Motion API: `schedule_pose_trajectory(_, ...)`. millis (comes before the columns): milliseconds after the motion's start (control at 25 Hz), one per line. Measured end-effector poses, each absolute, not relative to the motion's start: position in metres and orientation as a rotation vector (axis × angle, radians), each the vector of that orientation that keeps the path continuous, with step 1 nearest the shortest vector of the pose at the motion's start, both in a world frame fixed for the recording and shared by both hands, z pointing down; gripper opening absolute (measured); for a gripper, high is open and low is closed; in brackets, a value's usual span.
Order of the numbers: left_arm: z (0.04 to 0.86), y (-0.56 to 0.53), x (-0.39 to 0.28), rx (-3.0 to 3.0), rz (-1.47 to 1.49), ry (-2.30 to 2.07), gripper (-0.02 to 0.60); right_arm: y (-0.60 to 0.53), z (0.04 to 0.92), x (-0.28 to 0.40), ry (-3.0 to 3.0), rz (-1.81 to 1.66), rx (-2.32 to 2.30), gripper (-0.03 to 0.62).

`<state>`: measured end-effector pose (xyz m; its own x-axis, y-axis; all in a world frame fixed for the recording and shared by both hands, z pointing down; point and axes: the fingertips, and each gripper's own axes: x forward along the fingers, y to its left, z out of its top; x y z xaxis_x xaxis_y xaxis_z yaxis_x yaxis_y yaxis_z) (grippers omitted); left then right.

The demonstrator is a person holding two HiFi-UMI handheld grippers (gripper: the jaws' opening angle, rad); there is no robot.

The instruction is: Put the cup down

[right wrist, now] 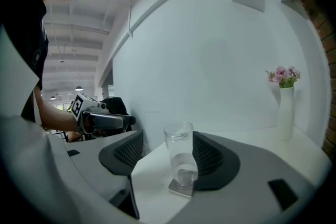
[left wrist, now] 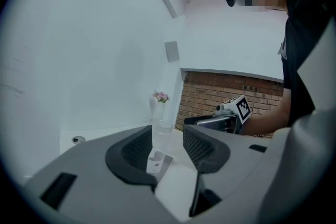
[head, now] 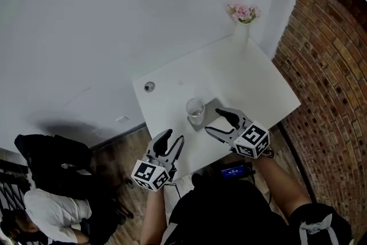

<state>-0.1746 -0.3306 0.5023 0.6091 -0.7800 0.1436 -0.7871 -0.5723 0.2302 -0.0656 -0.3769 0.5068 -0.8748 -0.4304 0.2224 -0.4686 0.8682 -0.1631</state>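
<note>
Plainly, the cup [head: 195, 111], a clear glass tumbler, stood upright on a small grey coaster [head: 213, 107] near the front edge of the white table [head: 252, 80], just below the middle of the head view. Nothing was gripping it.

In that view the right gripper [head: 213, 121] lay just right of the cup, its two dark jaws spread apart and pointing up and left toward the glass. Its marker cube sat behind the jaws, and the bare right forearm ran from it down toward the lower right corner of the frame. In the right gripper view the cup showed in the gap between the open jaws, nearer the right-hand one and partly in front of it. The pads were not pressed on the glass, and the coaster's corner showed below the cup's base.

The left gripper [head: 174, 136] sat lower left of the cup, at the table's near edge, its tips aimed up and slightly right. The left forearm rose to it from the bottom centre of the frame. In the left gripper view its jaws stood apart with nothing held between them, only the tabletop and the coaster beyond.

At the table's far corner, upper right of the head view, stood a slim white vase [head: 241, 34] with pink flowers [head: 243, 11].
</note>
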Motion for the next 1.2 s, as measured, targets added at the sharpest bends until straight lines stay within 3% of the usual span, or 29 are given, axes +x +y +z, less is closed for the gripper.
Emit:
schedule_pose_trajectory(360,0.5,-0.329,-0.159,2.59,0.027,-1.247,0.167,-0.347,0.503,-0.078,-2.89,0.34,0.566,0.053)
schedule_pose_trajectory(520,0.501,-0.327,-0.153,2.598,0.027,-1.231,0.139,-0.344,0.503,-0.083,-2.897,0.343,0.541,0.035)
schedule_pose_trajectory(840,0.5,-0.324,-0.16,2.593,-0.001,-1.246,0.008,-0.349,0.502,-0.09,-2.904,0.362,0.544,0.021)
schedule_pose_trajectory(1200,0.499,-0.321,-0.152,2.612,0.009,-1.209,0.008,-0.352,0.502,-0.089,-2.91,0.393,0.559,0.014)
